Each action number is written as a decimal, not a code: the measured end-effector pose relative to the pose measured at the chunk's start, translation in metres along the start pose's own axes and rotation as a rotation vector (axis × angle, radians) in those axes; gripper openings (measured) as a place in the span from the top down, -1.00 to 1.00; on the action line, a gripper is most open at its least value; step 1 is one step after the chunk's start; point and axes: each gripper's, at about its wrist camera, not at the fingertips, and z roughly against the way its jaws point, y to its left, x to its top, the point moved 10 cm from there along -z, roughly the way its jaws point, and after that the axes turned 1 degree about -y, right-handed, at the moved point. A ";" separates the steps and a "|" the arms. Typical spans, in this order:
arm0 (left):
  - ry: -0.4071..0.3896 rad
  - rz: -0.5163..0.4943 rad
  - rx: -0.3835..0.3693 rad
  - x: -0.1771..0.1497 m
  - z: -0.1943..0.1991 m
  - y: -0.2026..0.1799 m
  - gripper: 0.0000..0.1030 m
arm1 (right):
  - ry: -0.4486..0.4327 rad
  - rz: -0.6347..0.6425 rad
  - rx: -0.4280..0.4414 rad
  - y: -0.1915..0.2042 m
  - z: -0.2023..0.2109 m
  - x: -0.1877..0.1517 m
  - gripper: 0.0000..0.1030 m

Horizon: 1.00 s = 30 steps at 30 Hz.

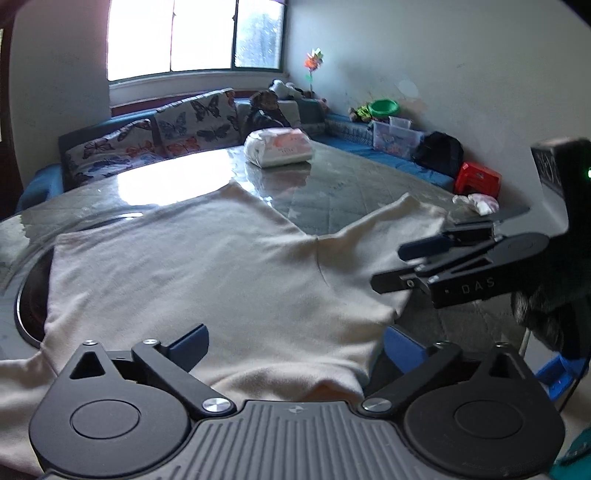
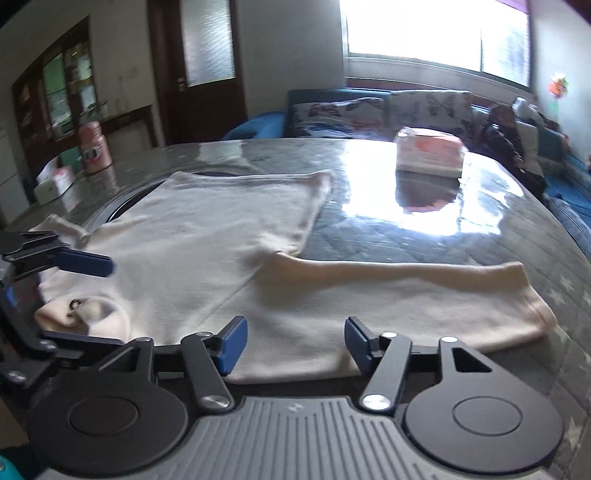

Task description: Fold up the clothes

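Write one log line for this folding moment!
garment: cream long-sleeved top flat on glossy grey table | left gripper: jaws open | right gripper: jaws open

The white garment runs off the lower left edge; the seated person is blurred.

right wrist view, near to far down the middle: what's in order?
right gripper → cream garment → bare glossy table → tissue pack → butterfly cushions → window
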 end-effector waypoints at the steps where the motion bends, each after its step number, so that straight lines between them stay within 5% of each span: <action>1: -0.004 0.004 0.007 0.002 0.001 0.001 -1.00 | -0.004 -0.008 -0.008 -0.003 0.001 0.000 -0.41; 4: -0.006 0.014 0.028 0.007 0.000 0.003 -1.00 | -0.013 -0.027 -0.031 -0.009 0.003 0.001 -0.47; 12: -0.012 0.055 0.069 0.015 0.000 0.007 -1.00 | -0.052 -0.085 -0.088 -0.024 0.009 0.005 -1.00; 30: 0.006 0.071 0.132 0.024 -0.010 0.001 -1.00 | -0.088 -0.268 -0.216 -0.085 0.025 -0.005 -1.00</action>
